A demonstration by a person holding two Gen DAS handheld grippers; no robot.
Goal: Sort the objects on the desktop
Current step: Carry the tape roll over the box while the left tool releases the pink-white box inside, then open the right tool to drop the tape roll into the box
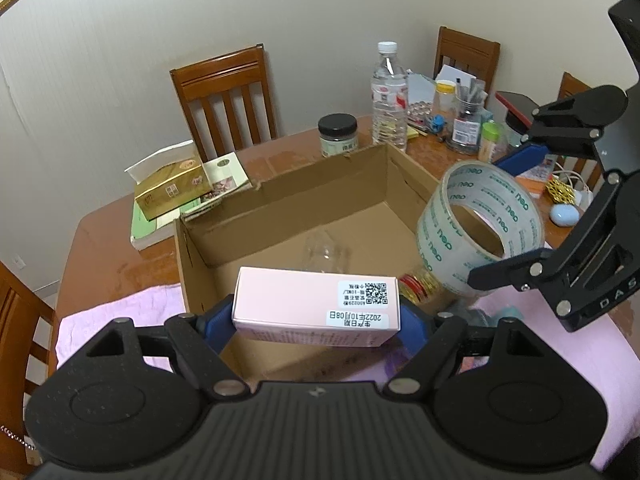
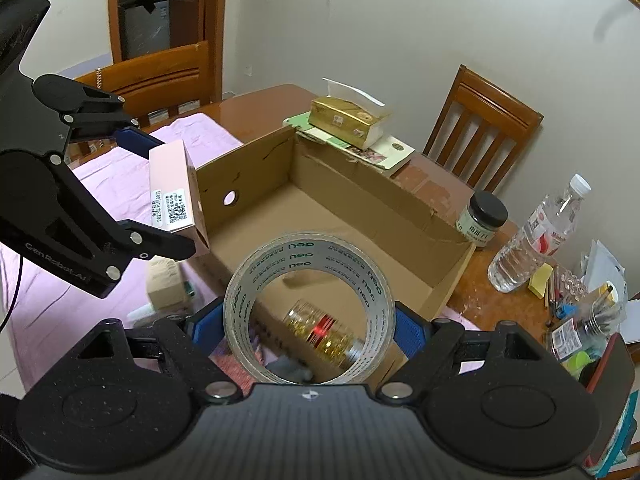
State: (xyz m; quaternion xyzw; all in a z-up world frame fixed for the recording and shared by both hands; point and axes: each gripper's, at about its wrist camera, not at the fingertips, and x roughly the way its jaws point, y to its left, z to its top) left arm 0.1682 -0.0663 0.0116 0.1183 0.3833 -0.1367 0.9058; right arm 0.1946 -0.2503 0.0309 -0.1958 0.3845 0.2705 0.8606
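My left gripper (image 1: 316, 316) is shut on a pink carton (image 1: 316, 306) with a QR label, held over the near wall of an open cardboard box (image 1: 224, 264). The same pink carton (image 2: 176, 200) shows in the right wrist view, clamped between the left gripper's blue pads at the box's left corner. My right gripper (image 2: 310, 332) is shut on a roll of clear tape (image 2: 308, 308), held upright above the box's near right side. That tape roll (image 1: 480, 228) appears at the right of the left wrist view. A small jar (image 2: 324, 332) with gold and red contents lies below, seen through the roll.
The cardboard box (image 2: 360, 216) sits on a brown table (image 1: 120, 240) with a pink cloth (image 2: 120, 160) in front. A tissue box (image 1: 172, 190) on books lies behind. A black-lidded jar (image 1: 338, 134), a water bottle (image 1: 390, 96) and cluttered stationery stand at the back right. Chairs ring the table.
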